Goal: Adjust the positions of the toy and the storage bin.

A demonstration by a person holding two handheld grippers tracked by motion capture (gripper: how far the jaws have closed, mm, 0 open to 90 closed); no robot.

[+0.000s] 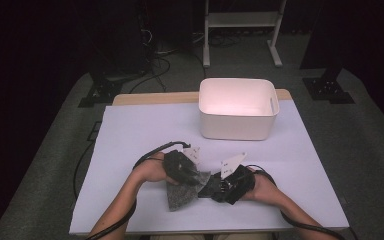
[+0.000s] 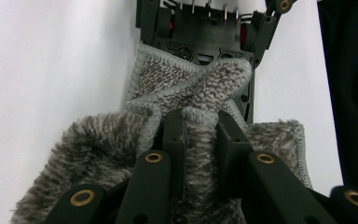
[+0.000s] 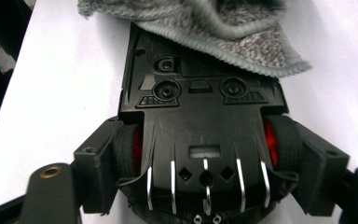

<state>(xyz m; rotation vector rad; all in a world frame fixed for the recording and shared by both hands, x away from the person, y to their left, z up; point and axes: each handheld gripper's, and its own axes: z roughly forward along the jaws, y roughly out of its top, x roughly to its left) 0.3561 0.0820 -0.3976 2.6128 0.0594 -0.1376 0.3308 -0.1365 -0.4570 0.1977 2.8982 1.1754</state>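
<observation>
2 tongs: left [image 2: 200, 135] pinching grey cloth [image 2: 98, 154], right [image 3: 205, 163] clamping toy car [image 3: 200, 112] wheels

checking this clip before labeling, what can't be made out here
- Toy car top side: right gripper view, it lies underside up; far end under the grey cloth.
- White bin floor: high view, washed out by glare.
- Left hand-held gripper pads: left gripper view, sunk in cloth pile.

1 grey cloth [image 1: 182, 192], 1 black toy car [image 3: 205, 126], 1 white bin [image 1: 237, 107]

Cloth [image 2: 200, 88]: grey, fluffy terry. Toy car [image 3: 200, 130] underside: matt black plastic. Bin [image 1: 237, 107]: smooth white plastic.
</observation>
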